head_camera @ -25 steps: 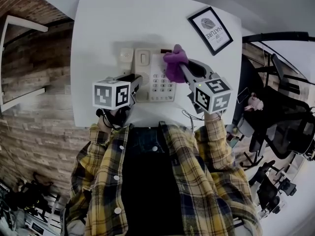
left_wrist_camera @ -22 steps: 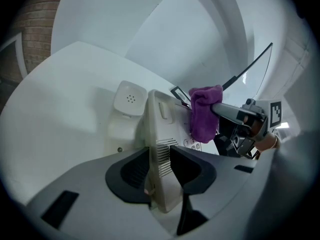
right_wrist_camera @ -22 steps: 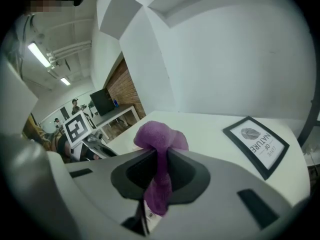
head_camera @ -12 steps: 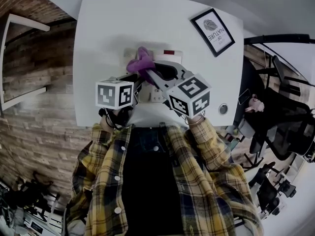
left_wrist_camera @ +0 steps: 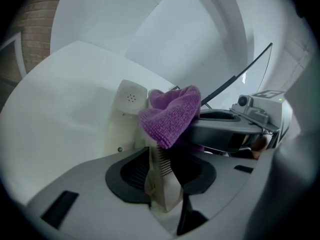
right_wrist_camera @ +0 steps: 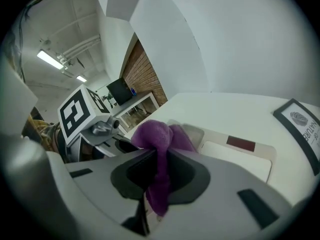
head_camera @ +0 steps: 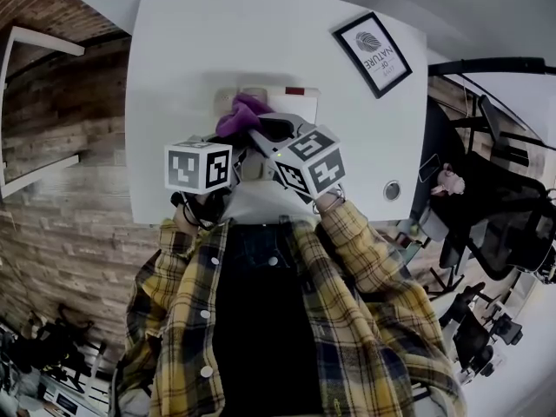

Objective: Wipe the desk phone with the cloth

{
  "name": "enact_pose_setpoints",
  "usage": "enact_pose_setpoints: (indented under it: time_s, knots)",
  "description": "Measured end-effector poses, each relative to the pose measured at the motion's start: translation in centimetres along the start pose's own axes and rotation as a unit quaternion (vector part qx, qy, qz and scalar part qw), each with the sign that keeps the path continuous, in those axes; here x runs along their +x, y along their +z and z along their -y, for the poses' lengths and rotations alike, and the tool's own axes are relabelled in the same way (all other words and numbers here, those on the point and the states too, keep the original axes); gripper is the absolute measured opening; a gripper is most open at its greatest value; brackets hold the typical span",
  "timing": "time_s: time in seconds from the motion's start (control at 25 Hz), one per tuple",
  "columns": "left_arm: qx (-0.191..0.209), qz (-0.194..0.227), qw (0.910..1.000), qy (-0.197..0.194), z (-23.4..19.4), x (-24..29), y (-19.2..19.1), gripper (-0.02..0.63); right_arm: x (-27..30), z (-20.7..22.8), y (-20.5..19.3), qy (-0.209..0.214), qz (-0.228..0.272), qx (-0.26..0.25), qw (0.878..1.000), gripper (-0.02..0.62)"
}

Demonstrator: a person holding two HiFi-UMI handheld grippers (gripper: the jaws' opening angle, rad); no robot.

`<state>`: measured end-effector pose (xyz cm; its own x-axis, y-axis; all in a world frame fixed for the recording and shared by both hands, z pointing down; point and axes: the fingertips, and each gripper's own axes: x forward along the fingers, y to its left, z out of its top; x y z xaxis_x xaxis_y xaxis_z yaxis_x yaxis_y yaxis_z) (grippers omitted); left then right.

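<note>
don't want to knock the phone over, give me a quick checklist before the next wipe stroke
1. right tool gripping the cloth: ok, jaws shut on it.
2. left tool steadying the desk phone: ok, jaws clamped on its near edge.
3. cloth on the phone: ok, resting beside the handset.
4. gap between the two tools: cannot tell, they sit very close.
5. framed print out of the way: ok, apart from the phone.

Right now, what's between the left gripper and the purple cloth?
The desk phone's beige corner: in the left gripper view the left gripper is clamped on it, the cloth just beyond.
</note>
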<state>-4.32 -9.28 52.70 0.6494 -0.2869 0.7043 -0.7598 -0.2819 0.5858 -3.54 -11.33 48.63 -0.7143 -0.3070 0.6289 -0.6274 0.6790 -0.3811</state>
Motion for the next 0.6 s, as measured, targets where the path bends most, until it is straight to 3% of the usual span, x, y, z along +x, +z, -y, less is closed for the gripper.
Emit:
enact_pose_setpoints:
  time_s: [0.6]
  knots:
    - [-0.003,0.002,1.0000,-0.001,0.1,0.0,0.1,0.137,-2.4,2.0,-2.0,-0.017,0.001,0.026,1.000,0.060]
